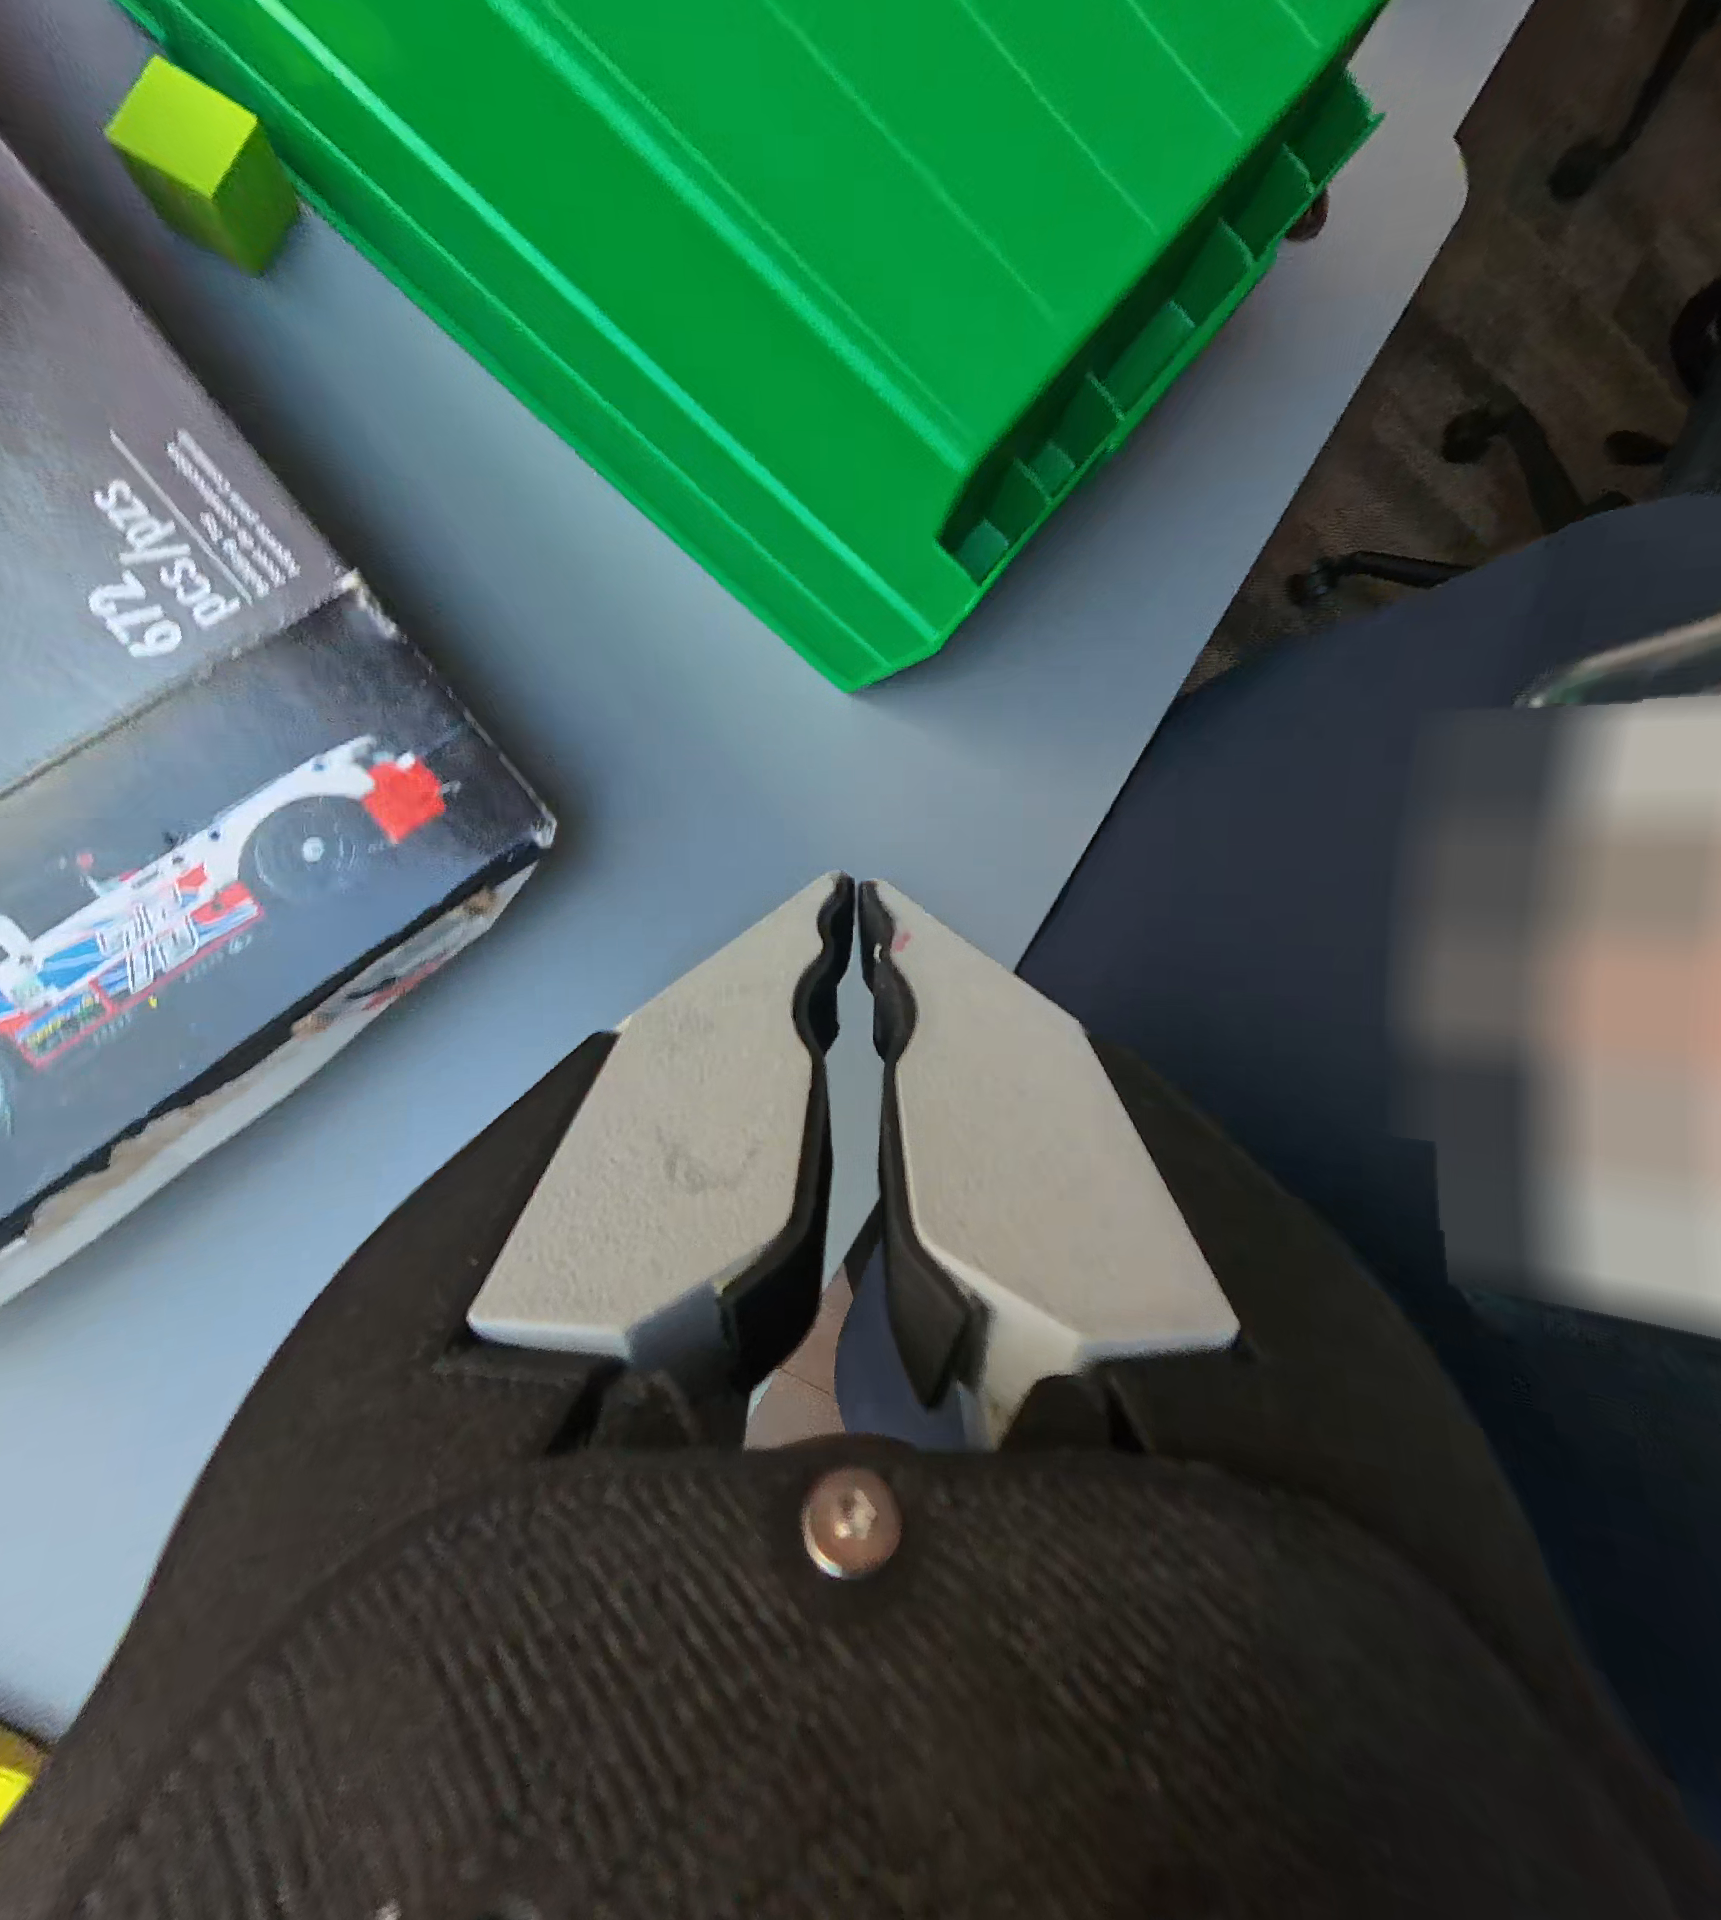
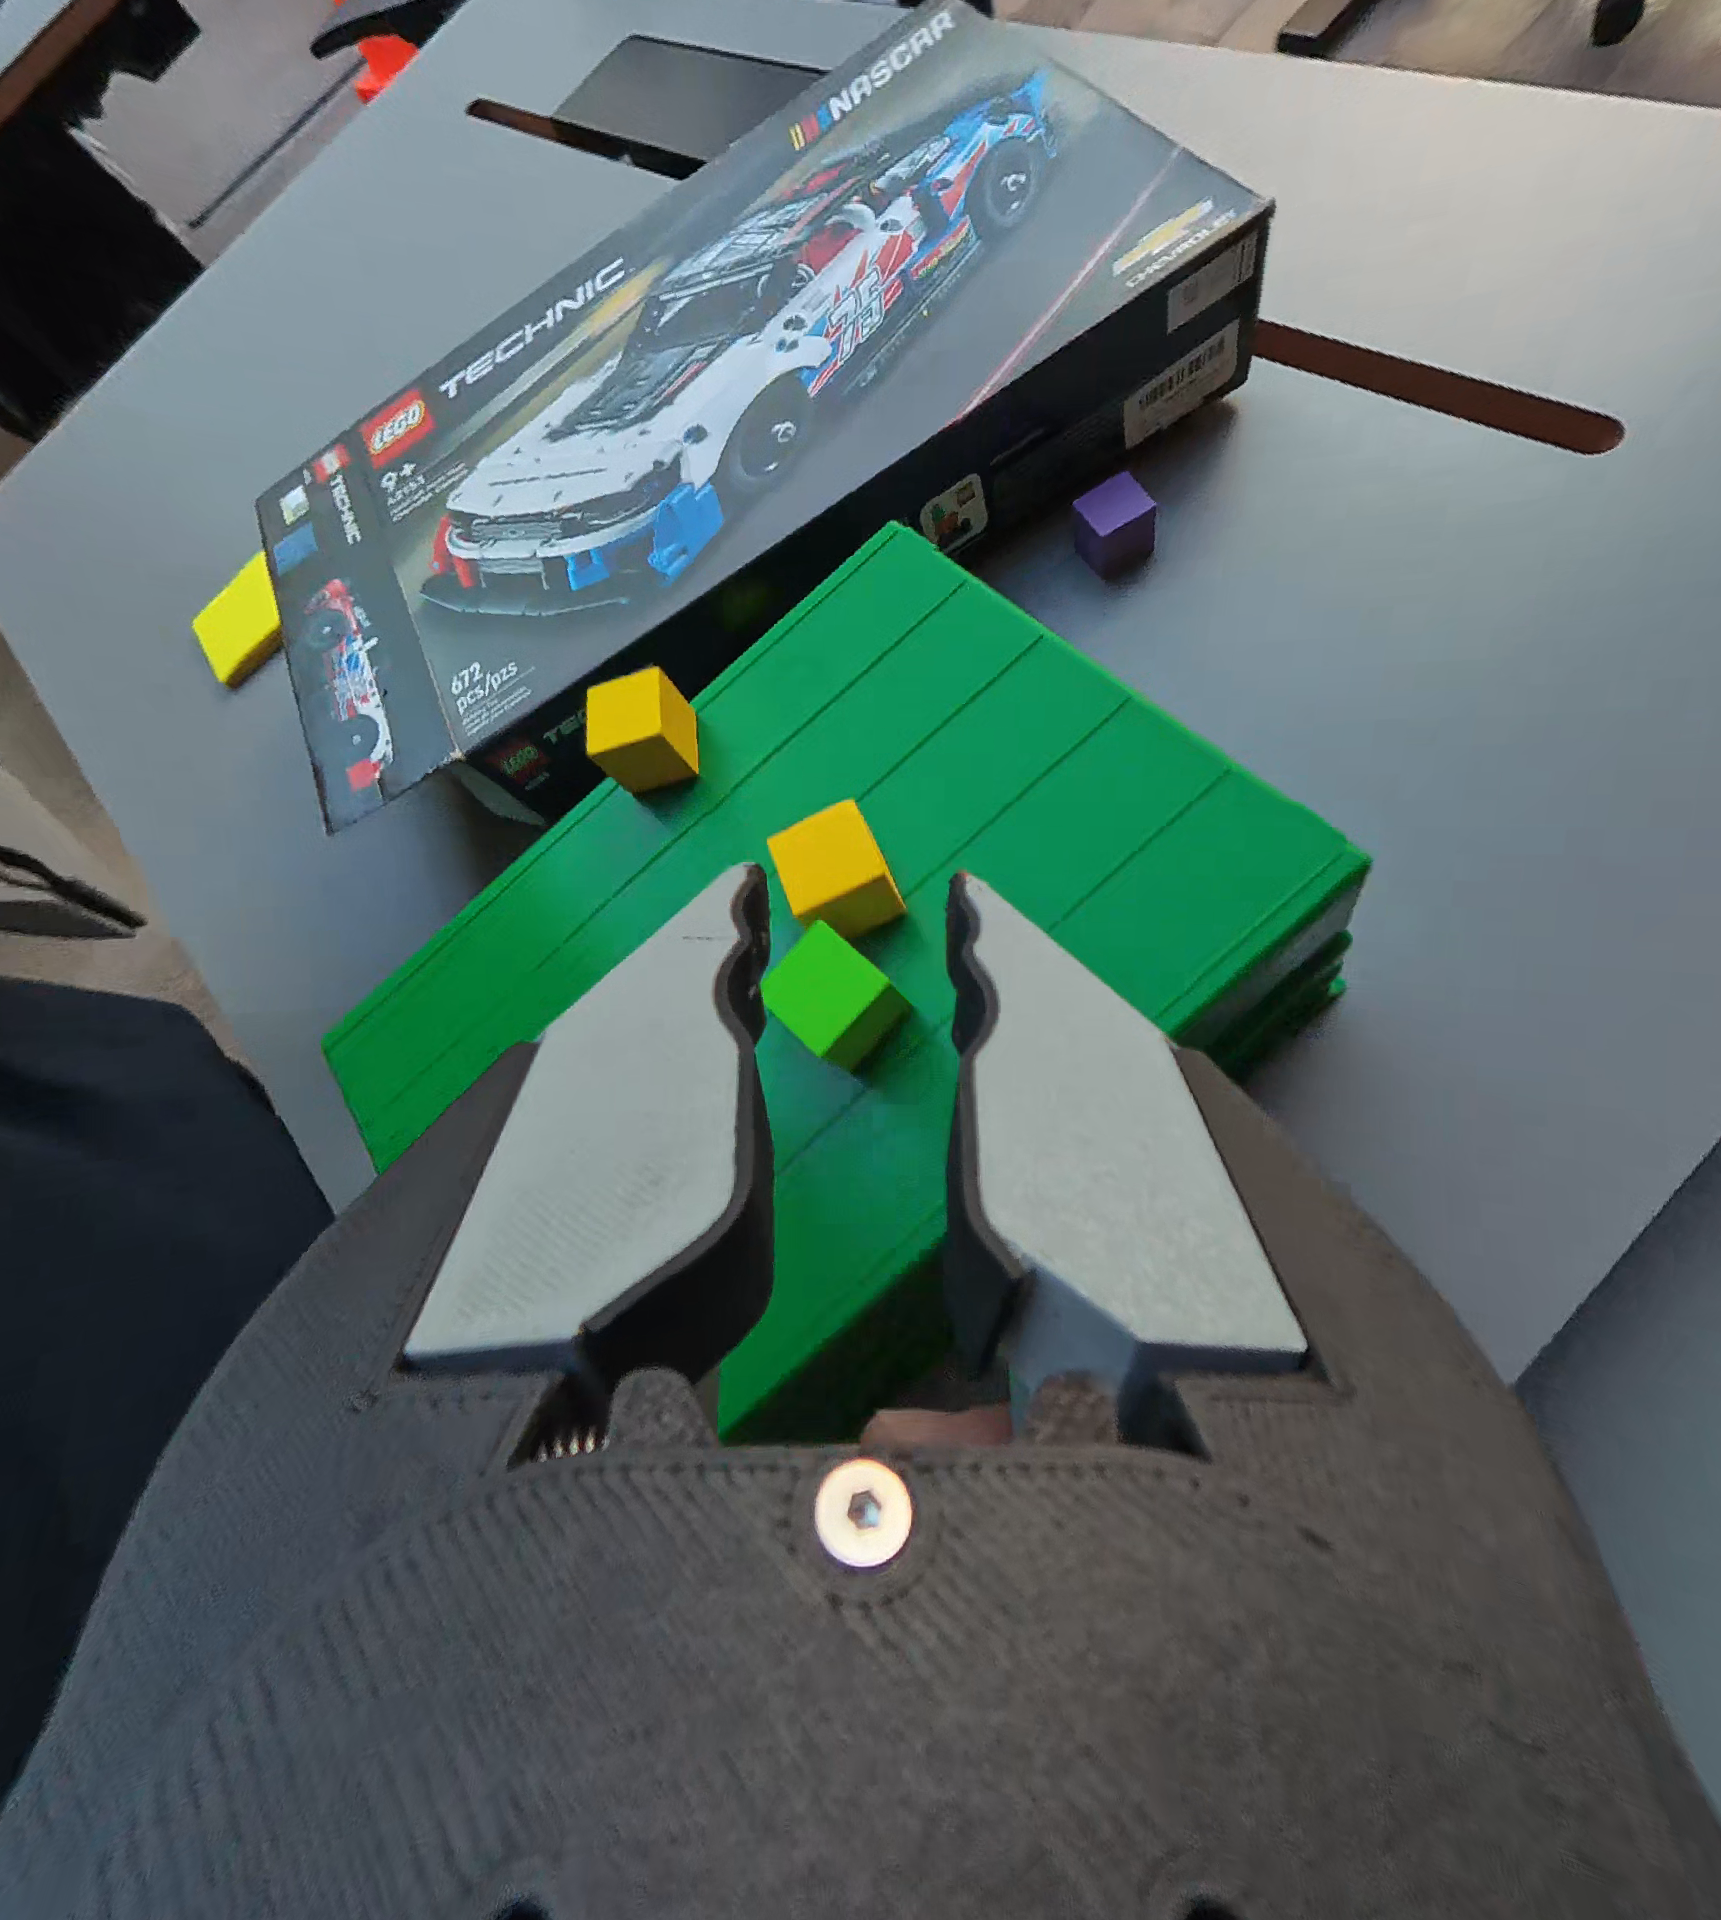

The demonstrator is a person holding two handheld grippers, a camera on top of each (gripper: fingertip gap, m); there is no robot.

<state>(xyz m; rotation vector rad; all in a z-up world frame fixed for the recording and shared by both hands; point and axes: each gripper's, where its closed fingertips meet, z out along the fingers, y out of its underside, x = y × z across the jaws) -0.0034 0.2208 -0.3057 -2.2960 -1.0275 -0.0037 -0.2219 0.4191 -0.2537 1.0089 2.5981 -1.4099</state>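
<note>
In the right wrist view my right gripper (image 2: 856, 883) is open above an upturned green bin (image 2: 1095, 779). A light green cube (image 2: 835, 992) rests on the bin between the fingers; the right pad stands clear of it. A yellow-orange cube (image 2: 835, 862) sits just beyond the fingertips, and another (image 2: 643, 727) is farther left on the bin. In the left wrist view my left gripper (image 1: 854, 888) is shut with nothing between the pads. It hovers over the grey table (image 1: 627, 623) near its edge, short of the green bin (image 1: 783, 312).
A dark toy-car box (image 2: 731, 343) lies behind the bin and shows in the left wrist view (image 1: 108, 675). A lime cube (image 1: 201, 161) sits between box and bin. A purple cube (image 2: 1114, 523) and a yellow block (image 2: 238, 618) lie on the table. A person's dark clothing (image 1: 1303, 935) is beside the table edge. Tip to tip, the grippers are about 30 cm apart.
</note>
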